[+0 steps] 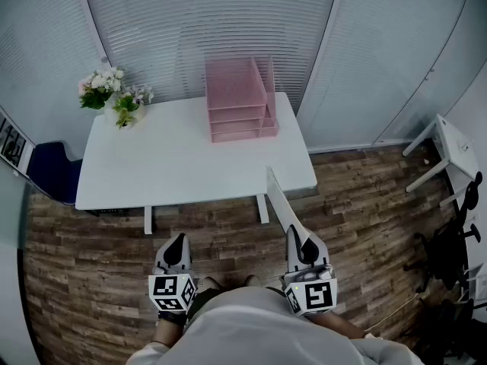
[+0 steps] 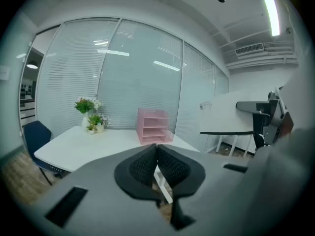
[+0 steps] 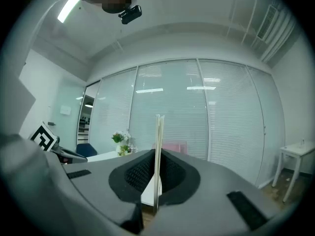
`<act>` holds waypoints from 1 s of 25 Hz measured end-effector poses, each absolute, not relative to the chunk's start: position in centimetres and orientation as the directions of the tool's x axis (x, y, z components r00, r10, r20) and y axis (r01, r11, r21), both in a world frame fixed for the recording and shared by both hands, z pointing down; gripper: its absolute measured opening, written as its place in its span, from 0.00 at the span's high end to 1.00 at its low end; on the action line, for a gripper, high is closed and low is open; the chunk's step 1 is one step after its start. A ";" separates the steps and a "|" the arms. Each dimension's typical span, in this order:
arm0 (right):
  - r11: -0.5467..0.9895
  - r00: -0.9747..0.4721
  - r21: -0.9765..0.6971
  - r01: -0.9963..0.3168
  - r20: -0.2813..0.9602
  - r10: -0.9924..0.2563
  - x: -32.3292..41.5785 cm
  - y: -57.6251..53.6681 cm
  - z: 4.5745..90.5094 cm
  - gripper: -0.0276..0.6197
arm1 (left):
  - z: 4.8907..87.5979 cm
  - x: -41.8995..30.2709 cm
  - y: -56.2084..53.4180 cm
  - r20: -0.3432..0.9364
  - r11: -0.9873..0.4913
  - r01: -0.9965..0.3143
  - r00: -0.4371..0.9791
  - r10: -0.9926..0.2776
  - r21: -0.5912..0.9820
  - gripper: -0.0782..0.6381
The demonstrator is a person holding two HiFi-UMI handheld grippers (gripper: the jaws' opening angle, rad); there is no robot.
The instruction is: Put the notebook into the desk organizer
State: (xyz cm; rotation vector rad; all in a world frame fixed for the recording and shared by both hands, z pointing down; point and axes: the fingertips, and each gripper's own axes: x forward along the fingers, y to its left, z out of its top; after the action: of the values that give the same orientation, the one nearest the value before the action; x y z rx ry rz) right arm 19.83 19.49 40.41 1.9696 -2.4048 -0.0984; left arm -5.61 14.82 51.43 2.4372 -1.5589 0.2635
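A: What sits at the left edge of the head view?

B: A blue chair (image 1: 49,169), tucked against the left end of the white table (image 1: 175,173). At the table's upper-left corner stands a bunch of flowers (image 1: 114,93).

A: And the left gripper (image 1: 176,251)?

B: Lower left of centre, over the wood floor and in front of the table. In its own view the 2 jaws are pressed together with nothing between them.

A: Where is the pink desk organizer (image 1: 240,101)?

B: Upper centre of the frame, at the table's back edge, just right of the table's middle. It is a mesh rack of stacked trays.

A: And the notebook (image 1: 280,200)?

B: Right of centre, well apart from the organizer. It is thin and white, held on edge, and it slants up from the lower right of centre towards the table's front-right corner.

A: What holds it?

B: The right gripper (image 1: 303,243), lower right of centre. Its 2 jaws are clamped on the notebook's lower end, with the pages rising straight up between them.

A: Anything further right?

B: A small white side table (image 1: 449,139) by the right edge, with a black chair (image 1: 456,238) below it.
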 end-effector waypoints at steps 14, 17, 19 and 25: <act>0.212 -0.214 0.050 -0.976 -0.032 -0.976 21.4 19.9 40.4 0.92 | 51.5 -4.0 15.4 0.284 -0.404 -0.910 0.414 -0.865 0.093 0.88; 0.213 -0.215 0.035 -0.976 -0.050 -0.975 22.2 19.6 40.2 0.92 | 52.0 -3.5 15.9 0.294 -0.393 -0.914 0.404 -0.866 0.099 0.88; 0.218 -0.220 0.033 -0.975 -0.053 -0.974 22.6 19.2 40.0 0.92 | 52.4 -3.2 16.3 0.302 -0.388 -0.916 0.400 -0.865 0.104 0.88; 0.227 -0.228 0.038 -0.973 -0.032 -0.973 22.2 16.3 40.8 0.92 | 54.4 -4.4 15.2 0.338 -0.364 -0.922 0.386 -0.858 0.130 0.88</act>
State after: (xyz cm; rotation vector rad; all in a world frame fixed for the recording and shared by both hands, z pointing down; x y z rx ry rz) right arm 22.19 16.30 40.85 1.9526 -2.4615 -0.0785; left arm -4.36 15.25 54.35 2.3520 -1.5617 0.3058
